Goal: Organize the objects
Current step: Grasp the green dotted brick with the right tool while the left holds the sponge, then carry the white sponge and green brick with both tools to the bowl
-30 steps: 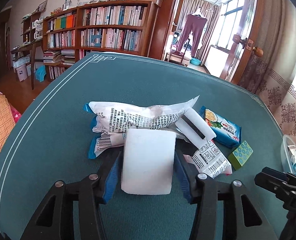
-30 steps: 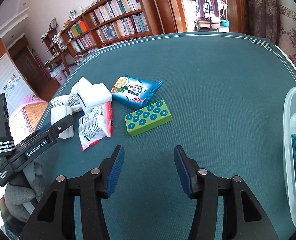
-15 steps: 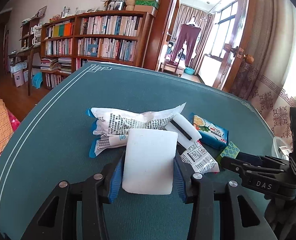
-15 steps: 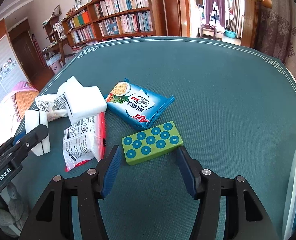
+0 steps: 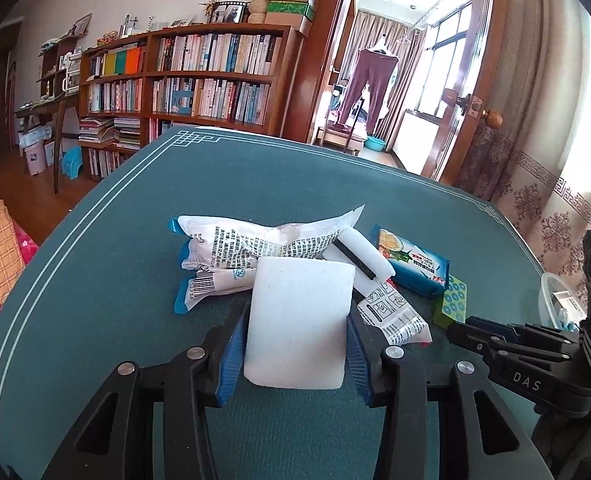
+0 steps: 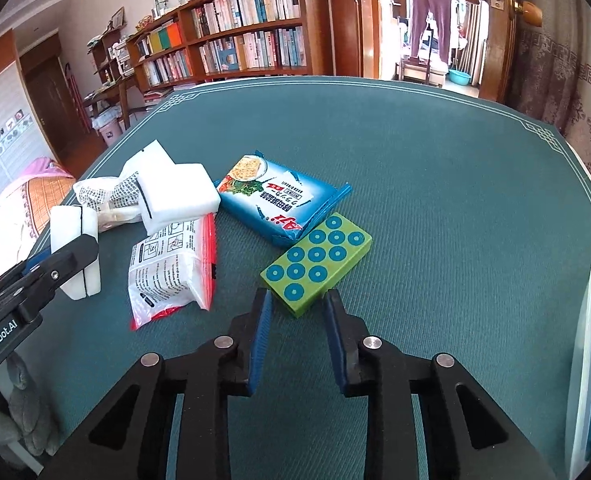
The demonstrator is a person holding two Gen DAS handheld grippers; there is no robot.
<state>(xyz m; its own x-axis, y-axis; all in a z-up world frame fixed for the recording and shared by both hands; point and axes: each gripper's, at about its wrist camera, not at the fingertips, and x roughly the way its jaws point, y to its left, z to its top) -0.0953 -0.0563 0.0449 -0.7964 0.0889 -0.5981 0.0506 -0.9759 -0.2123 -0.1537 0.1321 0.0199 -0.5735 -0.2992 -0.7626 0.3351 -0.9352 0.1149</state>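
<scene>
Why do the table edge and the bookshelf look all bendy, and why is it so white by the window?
Left wrist view: the fisheye lens curves the table edge and the bookshelf; the window is washed out by daylight. Right wrist view: the same bending, with dark corners; the green block and blue cracker packet look sharp.

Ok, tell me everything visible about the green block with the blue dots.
The green block is a flat, lime-green rectangular slab, hard-looking, its top printed with ten blue dots with pale centres. It lies flat and skewed on the teal table cover. Its far end touches or overlaps the blue cracker packet. Its near corner sits between the right gripper fingers, which flank it closely; contact is unclear.
</scene>
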